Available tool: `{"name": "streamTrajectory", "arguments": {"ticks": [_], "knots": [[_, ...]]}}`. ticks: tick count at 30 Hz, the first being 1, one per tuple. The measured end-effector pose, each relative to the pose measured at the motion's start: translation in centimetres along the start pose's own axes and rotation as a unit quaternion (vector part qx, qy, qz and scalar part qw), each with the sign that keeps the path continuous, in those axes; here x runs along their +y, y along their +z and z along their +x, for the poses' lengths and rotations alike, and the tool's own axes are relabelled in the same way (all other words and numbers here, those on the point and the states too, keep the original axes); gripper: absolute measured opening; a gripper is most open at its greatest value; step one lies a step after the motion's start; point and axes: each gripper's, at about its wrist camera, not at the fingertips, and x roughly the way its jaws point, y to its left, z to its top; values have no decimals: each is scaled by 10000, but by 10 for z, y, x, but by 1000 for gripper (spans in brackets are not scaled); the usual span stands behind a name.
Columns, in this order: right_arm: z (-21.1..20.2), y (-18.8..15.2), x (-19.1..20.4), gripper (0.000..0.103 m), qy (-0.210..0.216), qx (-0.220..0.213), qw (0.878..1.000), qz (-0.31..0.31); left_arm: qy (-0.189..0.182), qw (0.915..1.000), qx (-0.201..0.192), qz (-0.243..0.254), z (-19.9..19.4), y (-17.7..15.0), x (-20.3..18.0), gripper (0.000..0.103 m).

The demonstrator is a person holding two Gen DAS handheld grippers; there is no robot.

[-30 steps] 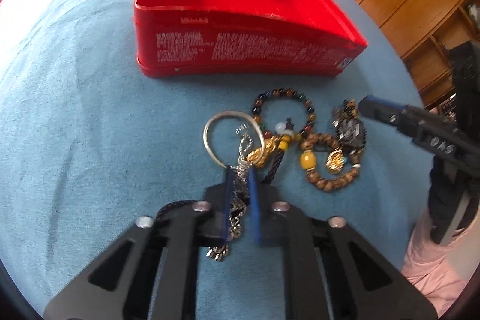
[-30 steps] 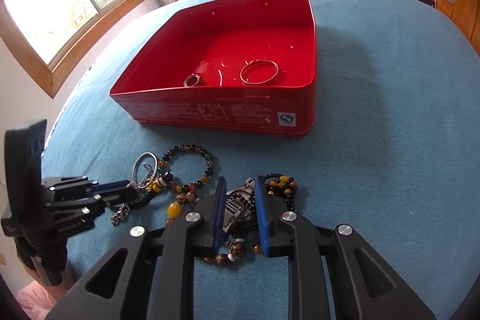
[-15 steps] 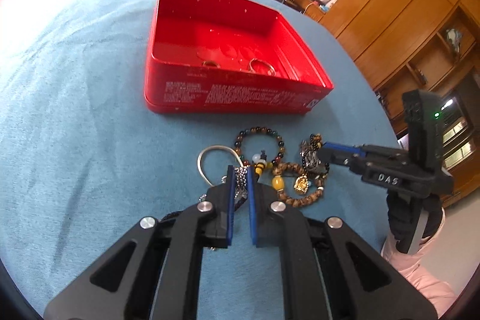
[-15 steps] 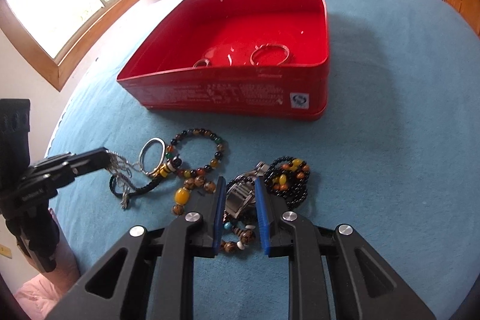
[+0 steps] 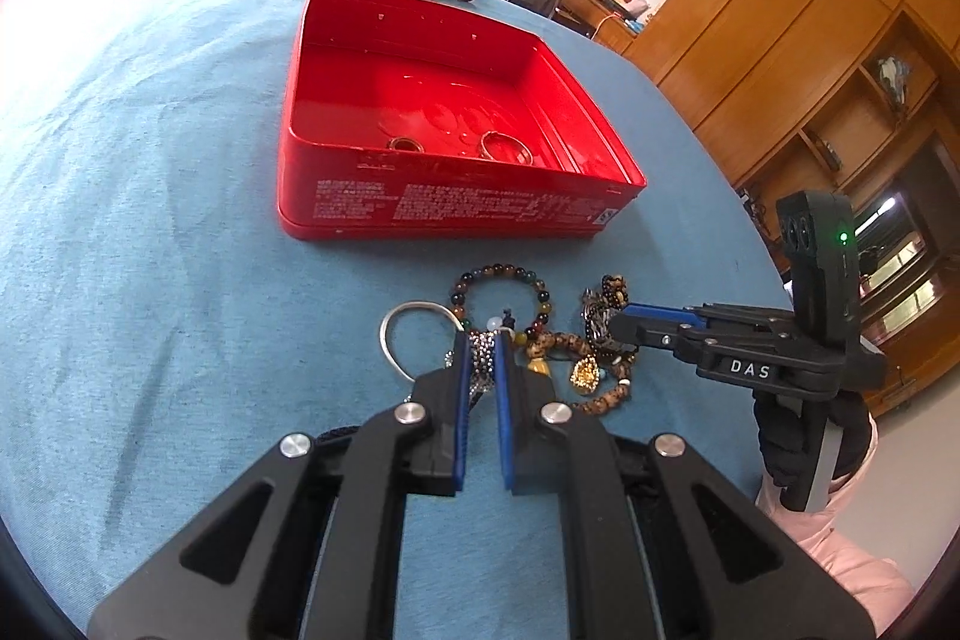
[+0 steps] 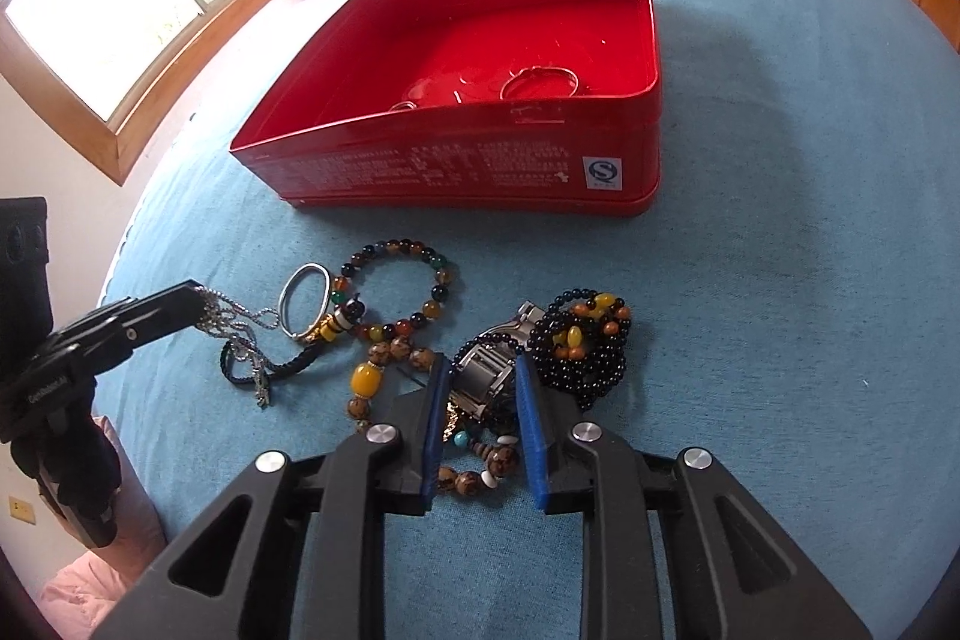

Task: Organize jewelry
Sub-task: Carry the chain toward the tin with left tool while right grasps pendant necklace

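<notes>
Nearby, left hand-held gripper (image 5: 480, 349) clamps silver chain (image 6: 237, 313); right (image 6: 480, 382) straddles watch (image 6: 489, 370), widening.

A left hand-held gripper (image 5: 482, 349) pinches a silver chain (image 5: 480, 361) above a blue bed (image 5: 150, 232). Beaded bracelets (image 5: 501, 295) lie beside it. Beyond sits an open red tin (image 5: 444, 202) holding two rings (image 5: 504, 147).
</notes>
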Motion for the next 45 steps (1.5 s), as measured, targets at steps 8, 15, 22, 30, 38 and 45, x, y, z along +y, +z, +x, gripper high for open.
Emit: {"name": "streamTrajectory", "arguments": {"ticks": [8,15,22,30,38,45], "knots": [[-1,1,-3,28,19,1,10000,51,-8,10000,-8,-2,1,1,1,6],[-9,-7,13,31,175,-97,9995,-260,-135,9998,-165,54,-9,0,-2,6],[13,-15,27,28,406,333,9978,-416,-305,9987,-358,170,-21,-1,-9,6],[29,-9,13,26,488,540,9973,-79,-336,9987,-342,163,-21,-2,-10,6],[38,-2,10,15,490,552,9973,20,-339,9990,-269,146,-16,-2,-8,6],[32,-3,13,15,694,420,9967,-63,-334,9990,-264,101,-15,-1,-6,6]]}}
